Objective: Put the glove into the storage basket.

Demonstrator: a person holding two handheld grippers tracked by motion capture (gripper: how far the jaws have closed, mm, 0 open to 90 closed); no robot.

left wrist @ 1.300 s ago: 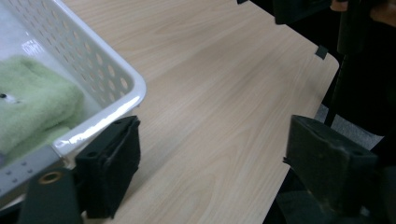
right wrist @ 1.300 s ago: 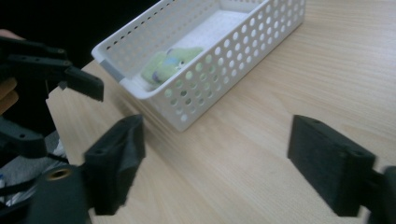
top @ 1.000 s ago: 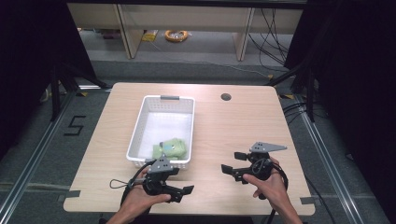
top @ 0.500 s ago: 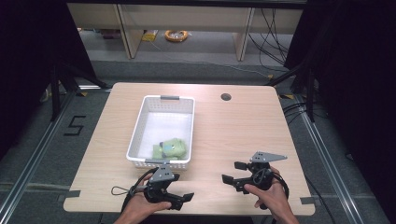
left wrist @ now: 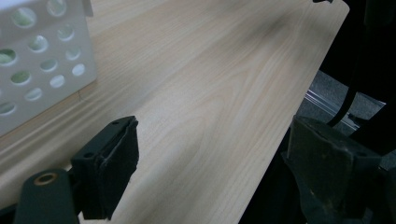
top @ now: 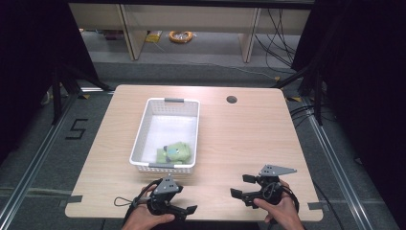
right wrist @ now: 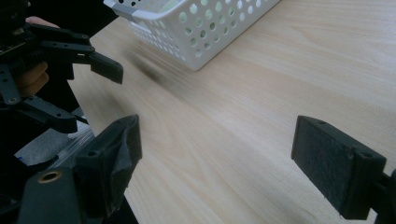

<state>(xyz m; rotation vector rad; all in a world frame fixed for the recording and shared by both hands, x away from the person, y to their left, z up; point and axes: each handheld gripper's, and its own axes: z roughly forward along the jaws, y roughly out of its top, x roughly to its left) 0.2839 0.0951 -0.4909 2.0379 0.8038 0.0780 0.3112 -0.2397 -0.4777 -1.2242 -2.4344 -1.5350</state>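
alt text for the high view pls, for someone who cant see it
Seen from above, a person's hands hold the left gripper and the right gripper over the near edge of a light wooden table, both with jaws open and empty. A white perforated basket sits left of centre, holding a green soft toy at its near end.

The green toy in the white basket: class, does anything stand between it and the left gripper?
Yes. The basket's near wall stands between the left gripper and the green toy, which lies at the near end inside. The basket is open at the top, and nothing visible covers the toy from above.
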